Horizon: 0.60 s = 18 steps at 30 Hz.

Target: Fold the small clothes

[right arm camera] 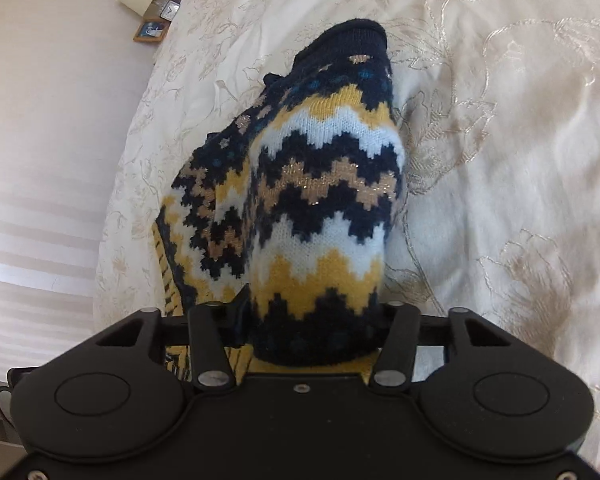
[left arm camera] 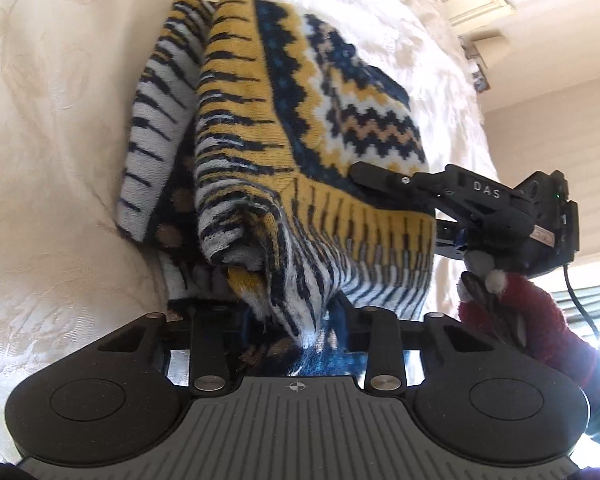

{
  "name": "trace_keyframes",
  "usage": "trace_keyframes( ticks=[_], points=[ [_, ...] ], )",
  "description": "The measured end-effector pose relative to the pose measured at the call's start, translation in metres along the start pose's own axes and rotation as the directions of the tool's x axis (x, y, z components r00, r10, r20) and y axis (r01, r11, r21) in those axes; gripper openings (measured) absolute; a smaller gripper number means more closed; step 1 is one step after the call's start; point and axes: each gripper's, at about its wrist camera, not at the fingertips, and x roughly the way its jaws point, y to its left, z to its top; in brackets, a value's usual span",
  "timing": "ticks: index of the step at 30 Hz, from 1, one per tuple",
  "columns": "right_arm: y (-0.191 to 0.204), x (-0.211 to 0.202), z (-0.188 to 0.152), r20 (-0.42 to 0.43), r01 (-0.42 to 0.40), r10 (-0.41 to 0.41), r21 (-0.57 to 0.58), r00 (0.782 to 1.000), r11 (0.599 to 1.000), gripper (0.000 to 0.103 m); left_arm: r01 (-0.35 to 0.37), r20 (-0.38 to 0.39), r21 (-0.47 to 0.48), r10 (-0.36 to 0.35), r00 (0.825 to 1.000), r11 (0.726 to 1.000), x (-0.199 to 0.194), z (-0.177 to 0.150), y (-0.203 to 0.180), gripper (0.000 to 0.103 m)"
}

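The knitted sweater (left arm camera: pixel 292 152), patterned in navy, yellow and white zigzags, is held above a cream embroidered bedspread (left arm camera: pixel 52 120), with its far portion draping down toward the bedspread. In the left wrist view, one section is turned so that the striped inner face shows, and a bunched edge runs into the left gripper (left arm camera: pixel 296 332). That gripper's jaws appear clenched on this fabric, although the fingertips are buried in the knit. In the right wrist view, a sleeve-like section of the sweater (right arm camera: pixel 320 208) rises from the right gripper (right arm camera: pixel 304 340), whose jaws appear clamped on the dark lower edge; the contact point itself is hidden by cloth. The right gripper (left arm camera: pixel 380 174) is also visible in the left view, meeting the sweater's hem, with a person's red sleeve (left arm camera: pixel 540 320) behind it. Risk assessment: the knit is thick and loosely gathered, so a grip on only one layer may slip, letting the fold collapse. Uneven tension between the two grippers would skew the fold line.
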Motion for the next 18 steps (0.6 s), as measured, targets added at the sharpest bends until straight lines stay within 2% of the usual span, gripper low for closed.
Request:
trace_keyframes(
  ticks=[1,5,8,16,18],
  points=[
    [0.004,-0.006,-0.002,0.01,0.009,-0.009,-0.002,1.0,1.0,0.049,0.013,0.001,0.006,-0.013,1.0,1.0,-0.001,-0.001,-0.003,0.033],
    [0.025,-0.03,-0.017,0.039,0.055,-0.054,-0.046,0.998,0.997,0.048,0.047,-0.006,0.039,-0.047,0.999,0.998,-0.005,-0.012,-0.02,0.033],
    [0.03,-0.05,-0.037,0.048,0.082,-0.08,-0.039,0.996,0.996,0.048,0.066,-0.026,0.067,-0.064,0.998,0.996,-0.007,-0.018,-0.027,0.033],
    [0.001,-0.118,-0.104,0.006,0.157,-0.157,-0.004,0.988,0.988,0.048,0.112,-0.123,0.09,-0.101,0.987,0.99,-0.007,-0.033,-0.028,0.033],
    [-0.012,-0.134,-0.122,-0.008,0.164,-0.163,0.015,0.987,0.986,0.049,0.112,-0.156,0.103,-0.095,0.983,0.988,0.001,-0.055,-0.037,0.033]
  ],
)
